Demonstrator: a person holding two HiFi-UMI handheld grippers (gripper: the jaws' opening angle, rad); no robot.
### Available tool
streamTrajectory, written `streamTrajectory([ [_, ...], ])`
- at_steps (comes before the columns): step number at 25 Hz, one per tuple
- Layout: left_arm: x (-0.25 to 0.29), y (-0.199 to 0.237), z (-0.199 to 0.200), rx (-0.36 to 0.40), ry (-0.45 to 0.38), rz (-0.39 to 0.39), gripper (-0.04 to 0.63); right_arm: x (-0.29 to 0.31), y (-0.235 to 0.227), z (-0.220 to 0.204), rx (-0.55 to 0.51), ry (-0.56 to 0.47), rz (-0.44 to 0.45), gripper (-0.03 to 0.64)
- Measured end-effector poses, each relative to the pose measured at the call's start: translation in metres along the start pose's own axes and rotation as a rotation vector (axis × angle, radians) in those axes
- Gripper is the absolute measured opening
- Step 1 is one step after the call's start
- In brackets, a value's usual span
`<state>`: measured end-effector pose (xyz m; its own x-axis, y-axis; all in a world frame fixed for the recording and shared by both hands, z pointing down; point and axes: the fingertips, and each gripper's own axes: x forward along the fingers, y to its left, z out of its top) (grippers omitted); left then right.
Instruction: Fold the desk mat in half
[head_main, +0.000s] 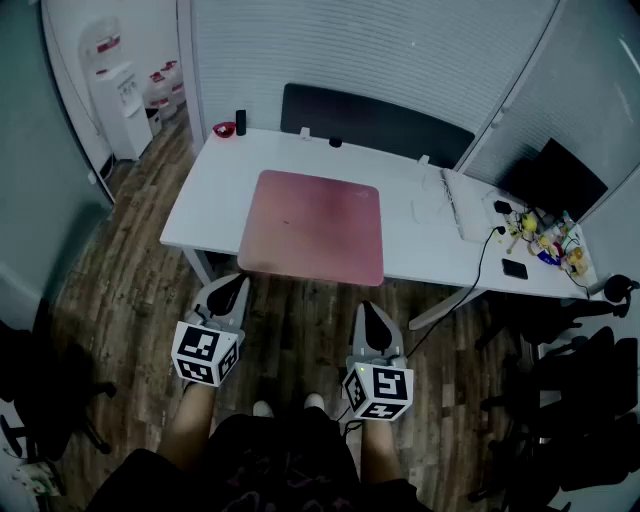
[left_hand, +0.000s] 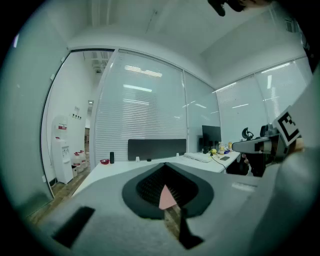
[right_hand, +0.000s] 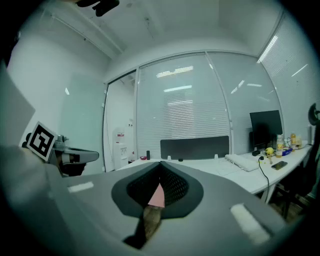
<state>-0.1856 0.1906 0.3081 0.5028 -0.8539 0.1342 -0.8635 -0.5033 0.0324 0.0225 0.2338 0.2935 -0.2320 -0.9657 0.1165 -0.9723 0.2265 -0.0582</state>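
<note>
Nearest the head camera, held low in front of the person's body, the left gripper (head_main: 234, 284) with its marker cube has its jaws pressed together on nothing; its own view shows only a thin slit between the dark pads. Beyond it, across a strip of brown wood-plank floor (head_main: 295, 325), stands the long white desk (head_main: 212, 190). On this the pink rectangular desk mat (head_main: 312, 228) lies flat and unfolded, its near edge seemingly right at the desk's front edge. To the right, the right gripper (head_main: 368, 310) is likewise closed and empty, level with its partner and well apart from the mat.

Folding has not begun. A clean start probably means spreading both pairs of jaws, taking the two near corners together, then carrying them evenly to the far edge so that the corners meet squarely.
</note>
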Motion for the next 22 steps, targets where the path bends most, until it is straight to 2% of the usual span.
streamTrajectory([
  [10,0.007,-0.001,-0.004,0.037,0.020,-0.023,0.000,0.004,-0.001,-0.008,-0.005,0.005,-0.019,-0.003],
  [22,0.002,0.010,-0.013,0.001,0.023,-0.038,0.000,-0.004,0.008,-0.006,-0.015,-0.019,-0.044,0.000],
])
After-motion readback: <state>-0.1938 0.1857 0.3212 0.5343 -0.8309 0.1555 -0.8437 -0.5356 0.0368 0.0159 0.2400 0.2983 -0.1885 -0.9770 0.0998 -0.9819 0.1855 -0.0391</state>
